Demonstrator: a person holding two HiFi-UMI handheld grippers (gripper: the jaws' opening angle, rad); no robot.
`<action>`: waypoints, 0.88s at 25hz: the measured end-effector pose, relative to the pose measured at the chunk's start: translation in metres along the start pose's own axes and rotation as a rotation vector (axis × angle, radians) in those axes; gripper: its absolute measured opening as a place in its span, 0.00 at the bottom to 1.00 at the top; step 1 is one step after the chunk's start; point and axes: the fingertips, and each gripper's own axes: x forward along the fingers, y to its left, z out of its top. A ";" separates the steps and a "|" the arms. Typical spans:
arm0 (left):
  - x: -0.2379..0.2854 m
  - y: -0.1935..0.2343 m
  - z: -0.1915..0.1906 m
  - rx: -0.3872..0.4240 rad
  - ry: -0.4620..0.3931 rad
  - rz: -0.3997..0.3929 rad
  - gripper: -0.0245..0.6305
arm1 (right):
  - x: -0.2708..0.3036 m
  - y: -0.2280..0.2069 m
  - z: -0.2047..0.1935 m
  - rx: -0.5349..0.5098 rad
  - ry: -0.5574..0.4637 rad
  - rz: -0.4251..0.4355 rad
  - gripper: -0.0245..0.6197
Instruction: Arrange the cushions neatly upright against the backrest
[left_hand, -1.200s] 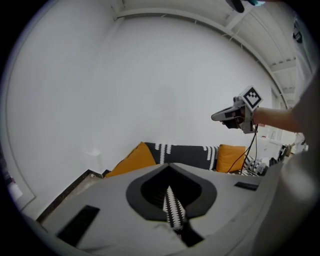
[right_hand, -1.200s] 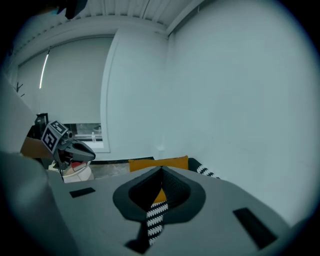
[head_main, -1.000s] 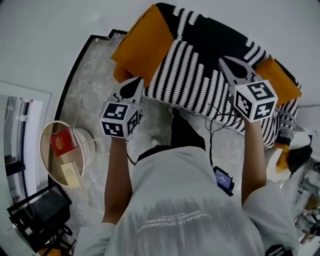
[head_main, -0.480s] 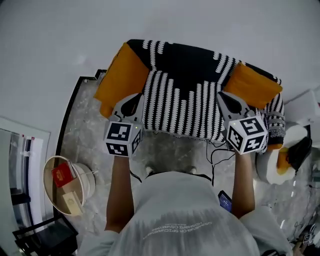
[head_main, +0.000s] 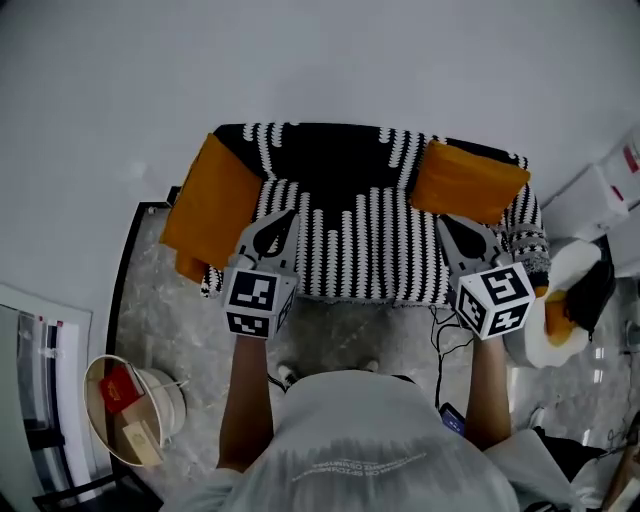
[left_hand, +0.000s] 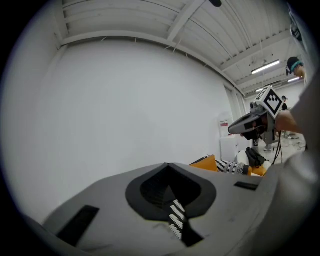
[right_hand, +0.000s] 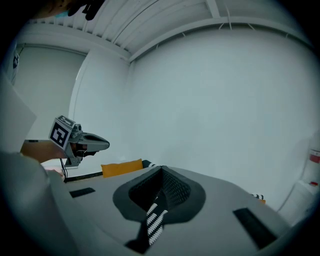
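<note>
Left gripper (head_main: 284, 220) and right gripper (head_main: 449, 226), each clenched on a pinch of the black-and-white striped knitted throw (head_main: 365, 245), near its front edge. Beyond, an orange rectangular fabric cushion (head_main: 212, 205) lies tilted along the throw's left side. A second orange cushion (head_main: 468, 180) lies at its far right corner. Pale wall (head_main: 320, 60) behind.

- the black-and-white striped knitted throw (head_main: 360, 240) hides all that lies under it; each gripper view shows only a thin strip of it.
- an orange rectangular fabric cushion (right_hand: 121, 167) is mostly hidden in the right gripper view.
</note>
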 end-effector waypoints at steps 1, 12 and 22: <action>0.002 -0.003 0.004 0.009 -0.002 -0.002 0.06 | -0.003 -0.004 0.000 -0.002 -0.001 -0.008 0.04; -0.005 -0.012 0.025 0.095 -0.008 -0.049 0.06 | -0.005 0.005 0.007 -0.006 -0.008 -0.039 0.04; -0.014 -0.004 0.017 0.092 0.005 -0.055 0.06 | 0.001 0.020 0.003 -0.019 0.016 -0.037 0.04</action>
